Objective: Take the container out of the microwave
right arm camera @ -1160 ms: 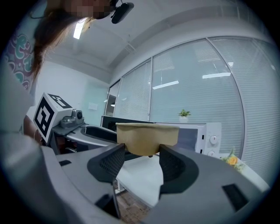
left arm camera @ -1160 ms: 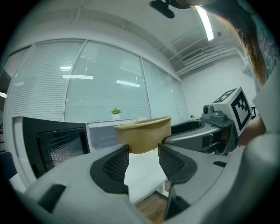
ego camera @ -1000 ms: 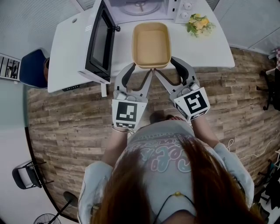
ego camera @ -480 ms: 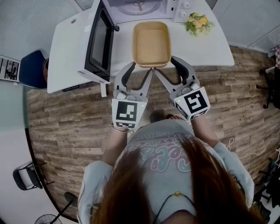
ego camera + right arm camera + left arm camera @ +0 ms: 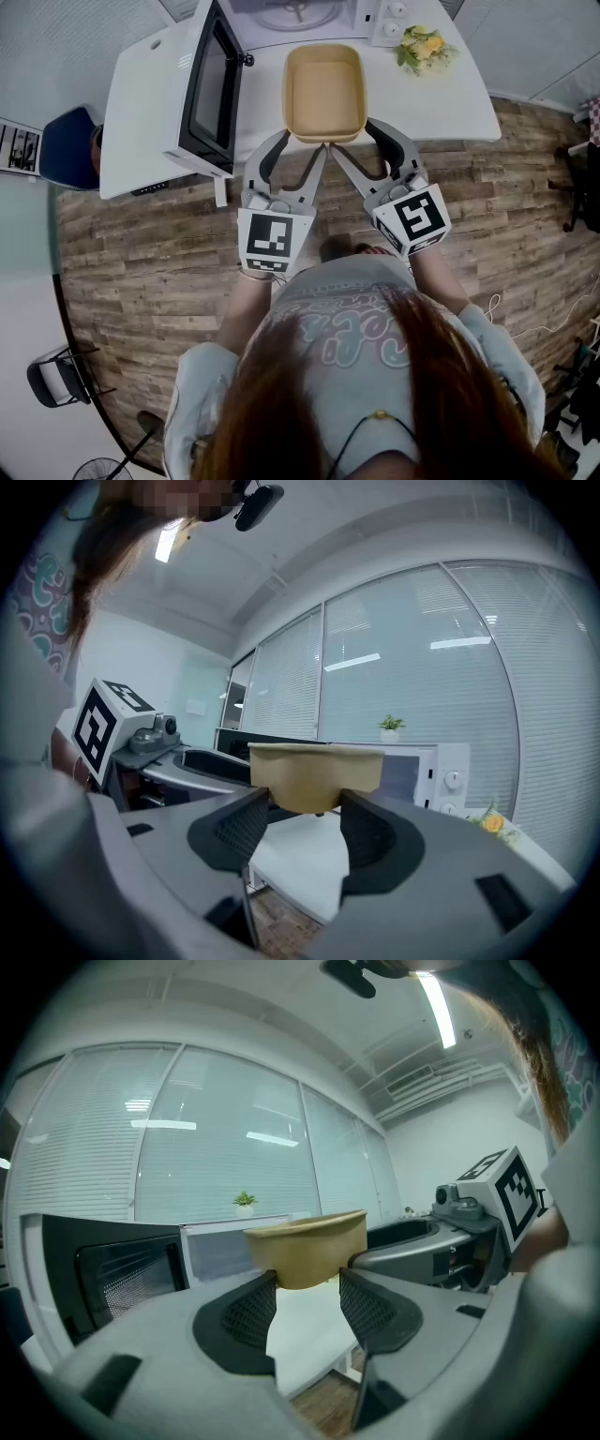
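Note:
The tan, empty container (image 5: pixel 323 94) stands on the white table (image 5: pixel 450 103) near its front edge, in front of the microwave (image 5: pixel 291 14). My left gripper (image 5: pixel 304 145) is open, its tips at the left half of the container's near wall. My right gripper (image 5: pixel 352 141) is open too, its tips at the right half. In the left gripper view the container (image 5: pixel 305 1246) shows just beyond the jaws and is wider than the gap between them. The right gripper view shows the container (image 5: pixel 316 775) the same way. Whether any fingertip touches the wall I cannot tell.
The microwave door (image 5: pixel 214 89) hangs wide open at the left of the container, and the glass turntable shows inside. A small bunch of yellow flowers (image 5: pixel 427 52) lies at the back right of the table. A blue chair (image 5: pixel 70 145) stands at the far left on the wooden floor.

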{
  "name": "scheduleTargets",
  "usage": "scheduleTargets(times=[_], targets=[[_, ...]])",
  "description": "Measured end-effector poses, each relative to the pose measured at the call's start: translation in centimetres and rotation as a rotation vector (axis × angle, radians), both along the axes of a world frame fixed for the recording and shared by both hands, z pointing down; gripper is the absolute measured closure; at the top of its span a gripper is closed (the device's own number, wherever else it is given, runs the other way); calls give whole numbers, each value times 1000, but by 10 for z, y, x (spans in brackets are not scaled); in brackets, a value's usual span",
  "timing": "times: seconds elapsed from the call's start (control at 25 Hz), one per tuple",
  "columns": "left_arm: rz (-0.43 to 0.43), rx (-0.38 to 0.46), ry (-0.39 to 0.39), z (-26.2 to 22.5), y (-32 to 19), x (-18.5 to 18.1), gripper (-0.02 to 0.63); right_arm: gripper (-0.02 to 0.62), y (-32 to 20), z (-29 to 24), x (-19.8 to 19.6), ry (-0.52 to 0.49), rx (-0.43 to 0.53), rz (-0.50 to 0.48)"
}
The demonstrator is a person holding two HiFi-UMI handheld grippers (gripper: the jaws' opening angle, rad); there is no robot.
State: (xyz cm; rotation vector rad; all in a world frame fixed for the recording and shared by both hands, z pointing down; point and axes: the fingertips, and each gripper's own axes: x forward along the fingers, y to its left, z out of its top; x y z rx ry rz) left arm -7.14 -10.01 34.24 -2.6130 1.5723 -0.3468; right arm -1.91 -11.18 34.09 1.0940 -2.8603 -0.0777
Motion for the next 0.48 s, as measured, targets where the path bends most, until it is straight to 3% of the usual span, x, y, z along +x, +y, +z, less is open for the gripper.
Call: scheduleTargets(times=[0.48], targets=[[7,3,5,-2,2,4,402,353,2,-2,4,7,8,5]])
